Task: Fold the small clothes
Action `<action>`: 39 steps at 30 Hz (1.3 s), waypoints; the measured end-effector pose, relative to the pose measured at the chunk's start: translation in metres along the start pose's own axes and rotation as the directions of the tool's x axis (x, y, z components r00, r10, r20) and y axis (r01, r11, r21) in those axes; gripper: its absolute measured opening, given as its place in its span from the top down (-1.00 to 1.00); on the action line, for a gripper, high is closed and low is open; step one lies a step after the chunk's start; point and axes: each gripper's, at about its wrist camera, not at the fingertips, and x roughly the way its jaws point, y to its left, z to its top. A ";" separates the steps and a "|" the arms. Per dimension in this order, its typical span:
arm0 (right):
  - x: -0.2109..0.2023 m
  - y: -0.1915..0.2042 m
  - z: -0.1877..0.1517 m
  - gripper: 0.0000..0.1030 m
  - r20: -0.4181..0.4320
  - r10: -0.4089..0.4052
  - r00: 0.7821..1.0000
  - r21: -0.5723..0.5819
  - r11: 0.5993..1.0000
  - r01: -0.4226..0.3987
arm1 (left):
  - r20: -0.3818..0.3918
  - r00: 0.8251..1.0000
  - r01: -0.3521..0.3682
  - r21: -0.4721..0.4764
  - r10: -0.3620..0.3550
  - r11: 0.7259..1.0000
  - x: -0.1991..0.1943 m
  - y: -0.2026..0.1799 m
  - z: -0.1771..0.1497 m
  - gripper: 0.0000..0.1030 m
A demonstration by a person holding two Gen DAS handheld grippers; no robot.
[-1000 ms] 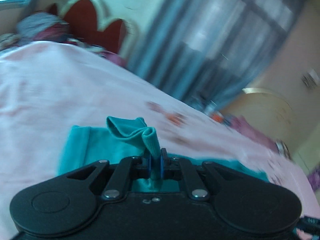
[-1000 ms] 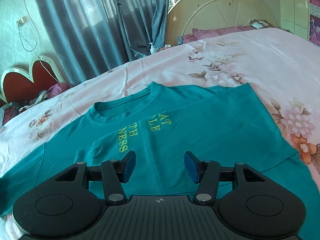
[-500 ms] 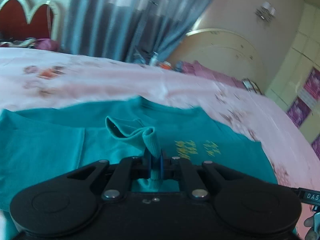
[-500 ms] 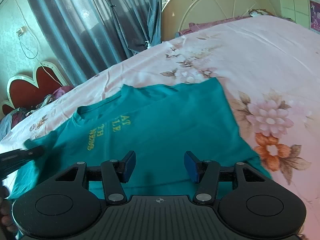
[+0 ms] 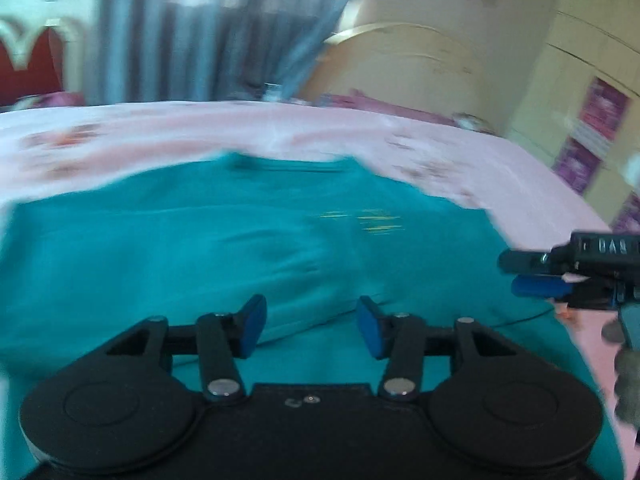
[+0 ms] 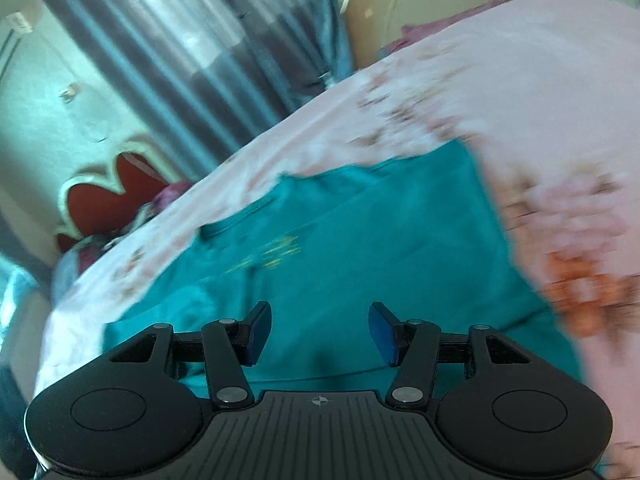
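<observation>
Pink floral bedsheet (image 5: 168, 136) carries the teal T-shirt (image 5: 200, 248), spread flat for folding. Left tongs (image 5: 308, 324) have just been opening and hold nothing; right tongs (image 6: 318, 332) hover half-open, empty, above its hem.

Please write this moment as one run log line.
left gripper: just opened, empty | right gripper: open, empty | teal shirt: on bed

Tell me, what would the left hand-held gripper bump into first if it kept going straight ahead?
Most likely the teal T-shirt spread on the flowery bedsheet. The left hand-held gripper points down at it with its jaws open and nothing between them. The picture is blurry, so I can't tell how close the cloth is.
</observation>
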 end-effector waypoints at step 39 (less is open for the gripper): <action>0.053 0.081 -0.019 0.91 0.117 -0.038 0.992 -0.177 0.982 0.059 | -0.040 0.968 -0.252 -0.077 0.249 0.965 -0.038 0.167 -0.025 0.87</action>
